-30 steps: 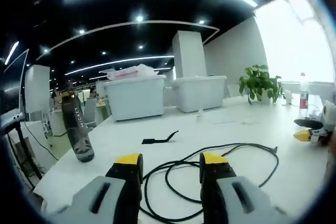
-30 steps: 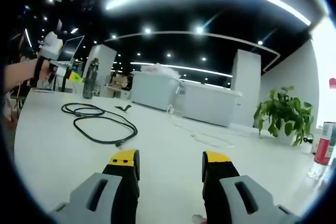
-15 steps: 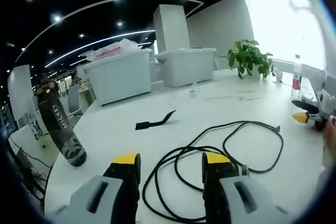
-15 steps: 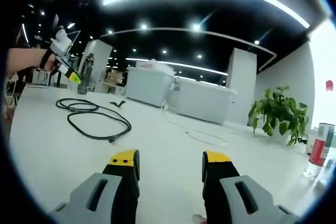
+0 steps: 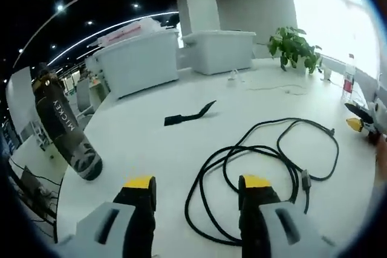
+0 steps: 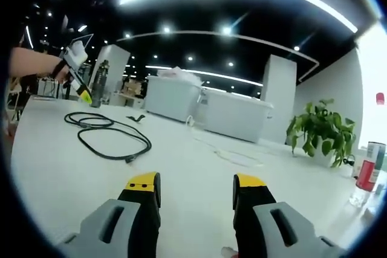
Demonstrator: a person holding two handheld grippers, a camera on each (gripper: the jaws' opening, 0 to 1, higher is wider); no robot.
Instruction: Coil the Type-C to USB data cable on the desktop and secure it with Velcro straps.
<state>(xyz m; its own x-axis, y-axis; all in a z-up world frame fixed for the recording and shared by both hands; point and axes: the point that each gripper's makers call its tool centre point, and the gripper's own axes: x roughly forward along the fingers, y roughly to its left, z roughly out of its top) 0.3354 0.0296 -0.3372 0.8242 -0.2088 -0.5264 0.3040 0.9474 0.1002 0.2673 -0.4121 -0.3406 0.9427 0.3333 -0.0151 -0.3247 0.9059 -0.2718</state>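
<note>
Nearest in the left gripper view, the left gripper (image 5: 196,187) hangs just above the white desktop (image 5: 151,149) with its yellow-tipped jaws spread wide and nothing between them. The loose black Type-C to USB data cable (image 5: 266,155) lies in untidy overlapping loops right ahead of the right-hand jaw, one strand passing close by that tip, though I cannot tell whether it touches. A plug end rests beside the loops. Further out lies the flat black Velcro strap (image 5: 188,115), well apart from the cable, and off to the side stands a dark grey drinks bottle with white lettering (image 5: 65,132). Beyond are white storage bins (image 5: 181,52) and a green potted plant (image 5: 295,46).

The right gripper (image 6: 196,187) is likewise wide open and empty, with bare desktop near it; in its view the cable (image 6: 109,134) sits far off, with the left gripper (image 6: 77,77) held over it in a person's hand.

The risks, as I judge them: nothing is gripped yet, so coiling has not begun. If a jaw closes on two crossed strands at once, the loops could tangle rather than coil. A single-handed pull would likely drag the whole light cable across the smooth top — the right gripper is too far away to pin it. The strap is out of easy reach, so a finished coil might spring open during the fetch.
</note>
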